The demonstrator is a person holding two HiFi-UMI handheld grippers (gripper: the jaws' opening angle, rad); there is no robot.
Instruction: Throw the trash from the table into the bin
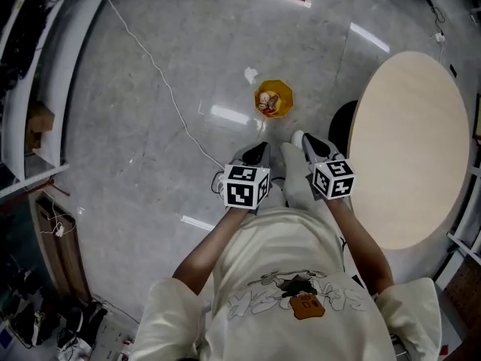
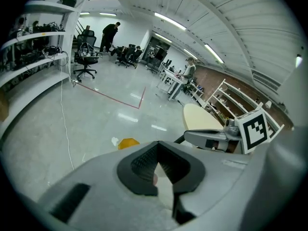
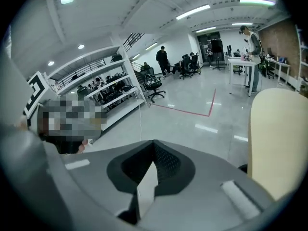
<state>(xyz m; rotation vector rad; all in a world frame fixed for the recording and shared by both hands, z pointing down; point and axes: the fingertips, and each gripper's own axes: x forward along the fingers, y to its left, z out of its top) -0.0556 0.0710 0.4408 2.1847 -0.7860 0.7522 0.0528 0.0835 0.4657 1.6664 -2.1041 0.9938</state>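
Note:
On the floor ahead stands a small yellow bin point(image 1: 273, 98) point(image 2: 128, 143) with trash inside. A white scrap point(image 1: 250, 74) point(image 2: 114, 141) lies on the floor just beyond it. The round beige table point(image 1: 413, 149) point(image 2: 197, 117) point(image 3: 279, 138) is at the right, and its top shows bare. Both grippers are held close to the person's chest, side by side above the floor. My left gripper point(image 1: 259, 153) point(image 2: 156, 163) has its pads together with nothing seen between them. My right gripper point(image 1: 310, 143) point(image 3: 153, 165) is shut and empty too.
A white cable point(image 1: 150, 59) runs across the grey floor on the left. White shelving point(image 1: 22, 89) lines the left wall. A dark base point(image 1: 342, 122) sits under the table's near edge. People and office chairs are far off across the room.

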